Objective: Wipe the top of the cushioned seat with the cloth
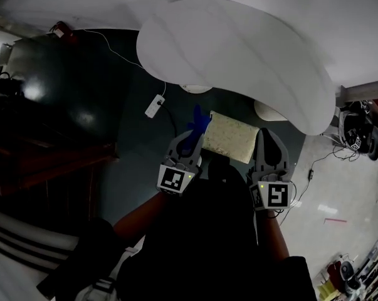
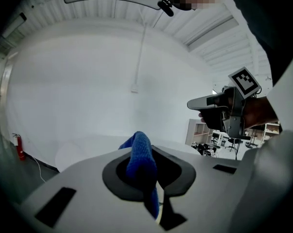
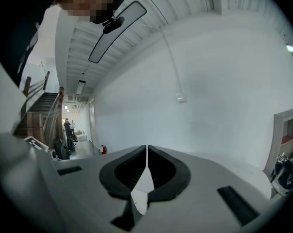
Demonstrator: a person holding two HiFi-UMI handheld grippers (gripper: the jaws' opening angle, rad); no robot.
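- Nearest the head camera, both forearms reach forward and each hand holds one gripper, side by side.
- left gripper [image 1: 190, 140]: its jaws are clamped on a blue cloth [image 1: 198, 123]. Its own view shows the cloth [image 2: 139, 154] pinched by one fold, with the rest bunched up past the tips.
- right gripper [image 1: 268, 137]: the jaws are pressed together with nothing between them, as its own view [image 3: 146, 164] shows. It is also visible from the left gripper view [image 2: 224, 108], level with the left gripper.
- cushioned seat [image 1: 229, 137]: a pale patterned pad that shows between and just beyond the two grippers in the head view. Neither gripper view shows it, only a white wall, so both grippers seem to be aimed outward and off the seat. Wiping looks not yet begun.
- white power strip [image 1: 154, 105] lies farther out on the dark floor, left of the seat, with a cable running up from it.
- large white curved surface [image 1: 239, 55] overhangs beyond the seat.
- Risk: the hold is only on a fold, so dragging it could pull the cloth out.
- Risk: little cloth sits under the tips, so the bare jaws could scrape the pad.
- Risk: the seat is not held, so a hard push could shift it towards the overhang.
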